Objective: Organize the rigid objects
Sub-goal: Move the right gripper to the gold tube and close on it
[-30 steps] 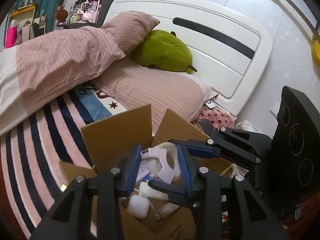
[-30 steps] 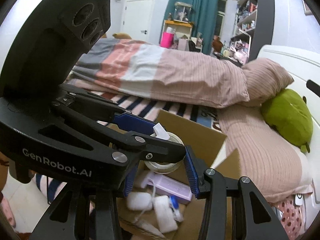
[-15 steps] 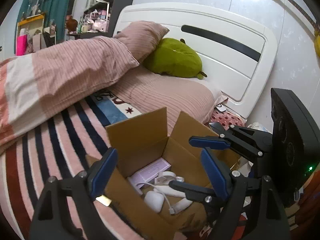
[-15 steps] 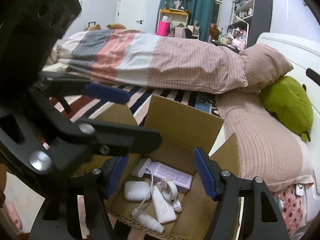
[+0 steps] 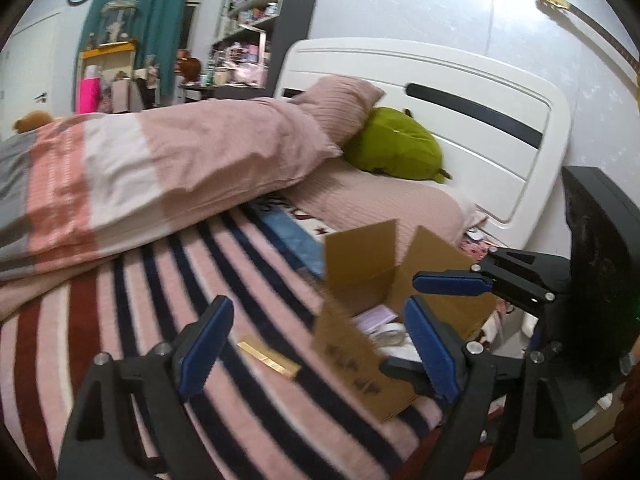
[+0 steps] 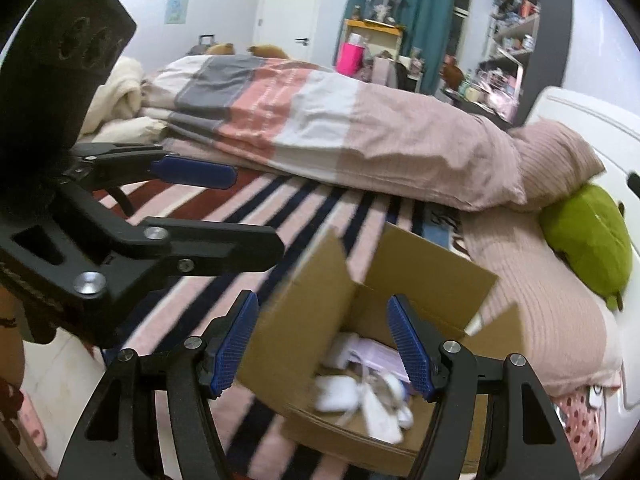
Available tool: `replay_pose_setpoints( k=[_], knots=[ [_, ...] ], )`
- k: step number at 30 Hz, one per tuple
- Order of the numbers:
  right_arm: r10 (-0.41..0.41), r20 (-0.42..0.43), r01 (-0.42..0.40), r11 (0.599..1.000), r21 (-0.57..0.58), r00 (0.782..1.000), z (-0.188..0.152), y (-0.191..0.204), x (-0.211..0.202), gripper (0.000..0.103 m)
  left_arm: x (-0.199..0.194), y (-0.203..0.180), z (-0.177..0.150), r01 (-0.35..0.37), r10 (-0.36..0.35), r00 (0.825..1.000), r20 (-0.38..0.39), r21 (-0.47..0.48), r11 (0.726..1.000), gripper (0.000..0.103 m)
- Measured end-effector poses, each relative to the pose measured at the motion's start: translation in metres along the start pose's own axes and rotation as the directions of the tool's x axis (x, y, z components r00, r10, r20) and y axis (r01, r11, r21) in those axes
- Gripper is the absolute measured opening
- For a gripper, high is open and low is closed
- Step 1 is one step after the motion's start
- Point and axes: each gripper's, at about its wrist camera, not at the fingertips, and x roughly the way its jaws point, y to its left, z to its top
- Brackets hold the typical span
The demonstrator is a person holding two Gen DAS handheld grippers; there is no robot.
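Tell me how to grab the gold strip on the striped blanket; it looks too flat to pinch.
Take the gold strip across its narrow width, near the middle, coming straight down from above. It lies flat on the blanket, so no side approach gets under it. Its long edges run diagonally, so the open left claw should probably turn to straddle them. The box sits close on the right.

Access, cardboard box (image 6: 404, 280): top open, four flaps raised around the mouth, near flap tilted outward. Interior floor crowded with white and lilac items (image 6: 368, 376) (blurred, apparently loose). Left of box: bare striped blanket (image 5: 168, 280), one flat gold strip (image 5: 268, 356) lying on it. Beyond: folded duvet (image 6: 320, 128). Right: pillows, green plush (image 6: 588, 240), white headboard (image 5: 460, 120).
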Motion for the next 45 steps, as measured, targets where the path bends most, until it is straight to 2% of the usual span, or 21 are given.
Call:
replay_pose_setpoints(
  k=[6, 11, 14, 17, 20, 23, 28, 31, 34, 35, 36, 39, 41, 43, 44, 45],
  knots=[
    [0.076, -0.015, -0.077, 0.993, -0.084, 0.997, 0.019, 0.055, 0.02, 0.064, -0.024, 0.045, -0.023, -0.095, 0.097, 0.995, 0.02, -0.054, 0.994, 0.086],
    [0.148, -0.06, -0.154, 0.982, -0.106, 0.987, 0.023, 0.093, 0.051, 0.064, -0.033, 0.08, -0.05, -0.176, 0.177, 0.984, 0.0, -0.097, 0.98, 0.086],
    [0.188, -0.091, -0.197, 0.976, -0.096, 0.978, 0.019, 0.109, 0.07, 0.064, -0.032, 0.1, -0.067, -0.201, 0.2, 0.98, -0.023, -0.129, 0.971, 0.086],
    [0.191, -0.131, -0.204, 0.975, -0.089, 0.973, 0.014, 0.119, 0.09, 0.064, -0.027, 0.111, -0.08, -0.207, 0.203, 0.978, -0.04, -0.151, 0.967, 0.086],
    [0.143, -0.181, -0.157, 0.985, -0.067, 0.973, 0.005, 0.118, 0.118, 0.064, -0.021, 0.119, -0.091, -0.202, 0.195, 0.979, -0.055, -0.165, 0.966, 0.086],
    [0.036, -0.213, -0.049, 0.997, -0.055, 0.976, -0.003, 0.104, 0.144, 0.064, -0.014, 0.121, -0.098, -0.186, 0.177, 0.982, -0.066, -0.169, 0.968, 0.086],
    [-0.061, -0.304, 0.08, 0.996, 0.05, 0.951, -0.016, 0.069, 0.185, 0.064, -0.006, 0.12, -0.102, -0.167, 0.157, 0.985, -0.069, -0.173, 0.971, 0.086],
    [-0.112, -0.311, 0.136, 0.989, 0.057, 0.944, -0.019, 0.058, 0.2, 0.054, -0.005, 0.12, -0.103, -0.163, 0.153, 0.986, -0.07, -0.175, 0.971, 0.086],
    [-0.114, -0.339, 0.152, 0.984, 0.089, 0.934, -0.022, 0.053, 0.205, 0.027, -0.006, 0.122, -0.105, -0.166, 0.155, 0.985, -0.07, -0.181, 0.969, 0.086],
    [-0.121, -0.331, 0.155, 0.985, 0.079, 0.936, -0.021, 0.054, 0.203, 0.012, -0.006, 0.123, -0.105, -0.165, 0.154, 0.985, -0.071, -0.185, 0.969, 0.086],
    [-0.105, -0.311, 0.134, 0.988, 0.072, 0.945, -0.02, 0.055, 0.198, 0.003, -0.006, 0.124, -0.106, -0.163, 0.152, 0.986, -0.072, -0.189, 0.968, 0.086],
    [0.048, -0.294, -0.03, 0.997, 0.067, 0.955, -0.02, 0.068, 0.186, 0.002, -0.004, 0.124, -0.106, -0.16, 0.149, 0.986, -0.074, -0.192, 0.968, 0.086],
    [0.054, -0.295, -0.051, 0.999, 0.018, 0.954, -0.022, 0.081, 0.182, 0.002, -0.003, 0.123, -0.105, -0.156, 0.144, 0.987, -0.074, -0.191, 0.969, 0.086],
    [0.019, -0.288, -0.022, 1.0, -0.006, 0.957, -0.022, 0.089, 0.18, 0.003, -0.004, 0.121, -0.106, -0.159, 0.147, 0.986, -0.075, -0.186, 0.97, 0.086],
    [-0.011, -0.275, 0.008, 1.0, -0.012, 0.961, -0.021, 0.088, 0.18, 0.009, -0.004, 0.121, -0.106, -0.161, 0.149, 0.986, -0.077, -0.184, 0.97, 0.086],
    [-0.06, -0.258, 0.056, 0.998, -0.022, 0.964, -0.018, 0.085, 0.18, 0.033, -0.004, 0.121, -0.107, -0.163, 0.15, 0.985, -0.08, -0.184, 0.969, 0.086]
  ],
)
